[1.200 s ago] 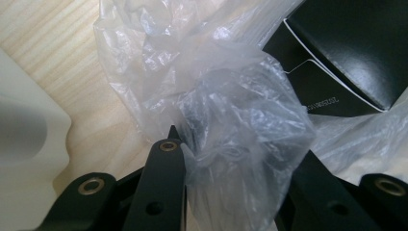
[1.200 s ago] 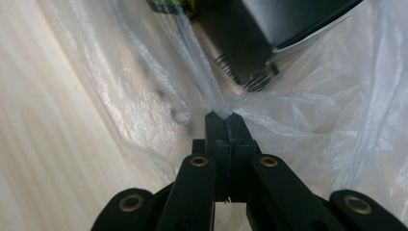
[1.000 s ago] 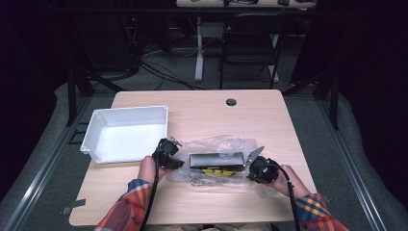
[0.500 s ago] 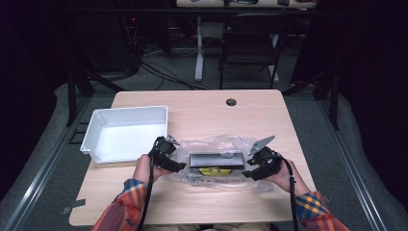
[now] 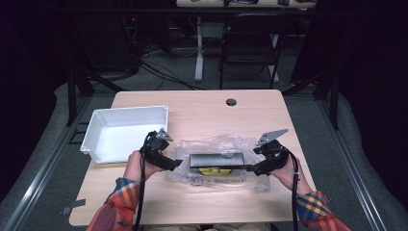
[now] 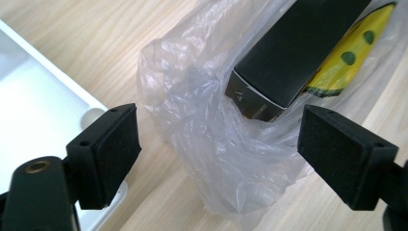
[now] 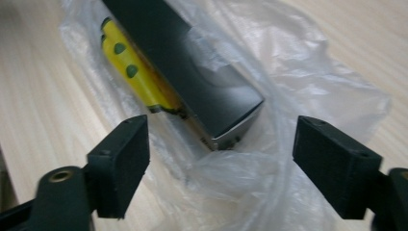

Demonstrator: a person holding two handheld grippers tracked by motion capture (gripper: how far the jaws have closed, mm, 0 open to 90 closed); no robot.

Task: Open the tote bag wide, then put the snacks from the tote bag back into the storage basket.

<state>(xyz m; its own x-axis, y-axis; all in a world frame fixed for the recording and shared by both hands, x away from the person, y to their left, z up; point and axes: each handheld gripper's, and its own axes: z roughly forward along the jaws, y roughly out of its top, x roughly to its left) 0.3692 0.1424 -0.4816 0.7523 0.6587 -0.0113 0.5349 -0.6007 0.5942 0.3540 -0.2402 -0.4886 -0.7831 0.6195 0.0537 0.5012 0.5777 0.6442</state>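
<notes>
The black box (image 5: 216, 160) lies inside the clear plastic bag (image 5: 219, 147) at mid-table, a yellow item (image 5: 214, 170) at its 6 o'clock. The left gripper (image 5: 174, 164) at 9 and the right gripper (image 5: 250, 169) at 3 have just been opening; both gape wide, gripping nothing (bag beneath). A release, seemingly; next comes regrasping the bag, perhaps toward the white tray (image 5: 96, 131) at 10.

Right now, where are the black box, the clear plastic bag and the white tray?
black box (image 5: 216, 159): high view, middle of its top face.
clear plastic bag (image 6: 211, 159): left gripper view, crumpled film below the box's end.
white tray (image 5: 126, 115): high view, far wall.
</notes>
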